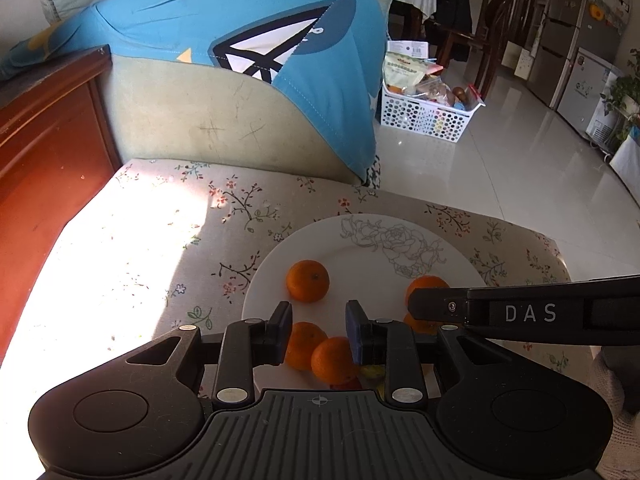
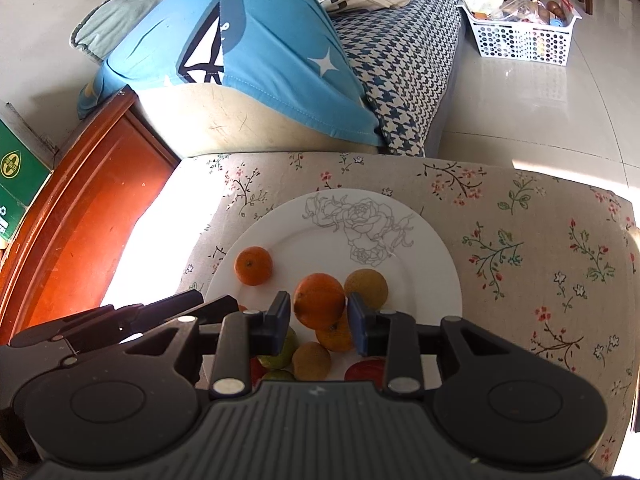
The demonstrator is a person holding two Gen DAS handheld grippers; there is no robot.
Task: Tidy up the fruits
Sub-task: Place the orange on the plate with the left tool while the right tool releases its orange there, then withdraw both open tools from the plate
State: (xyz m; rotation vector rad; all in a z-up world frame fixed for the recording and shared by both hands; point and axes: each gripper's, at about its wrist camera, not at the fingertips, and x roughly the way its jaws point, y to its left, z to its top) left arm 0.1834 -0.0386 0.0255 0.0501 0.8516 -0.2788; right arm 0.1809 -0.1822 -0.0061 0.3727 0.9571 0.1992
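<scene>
A sofa draped with a blue cover (image 2: 256, 40) fills the background, and a red-brown wooden cabinet (image 2: 92, 184) stands at the left. In front of them is a table under a floral tablecloth (image 2: 520, 248). On the tiled floor past the table's far right corner sits a white perforated basket (image 1: 424, 114) full of packets.

A white plate (image 2: 432, 256) with a grey rose drawing lies near the table's front edge, roughly midway along it. All the fruit is on this plate. One small orange (image 2: 253, 265) sits alone toward the plate's left rim. The rest bunch at the plate's near side: a larger orange (image 2: 319, 300), a brownish-yellow round fruit (image 2: 367, 288) touching its right, another orange (image 2: 334, 336) under it, a brown fruit (image 2: 311, 361), a green fruit (image 2: 282, 354) and a red fruit (image 2: 366, 370) at the near rim.

The right gripper (image 2: 319, 322) hovers over this pile with fingers spread; the larger orange shows in the gap, but whether the pads touch it I cannot tell. The left gripper (image 1: 319, 332) hangs over the plate's left half, fingers spread and pinching nothing, with two oranges (image 1: 320, 354) below the gap.
</scene>
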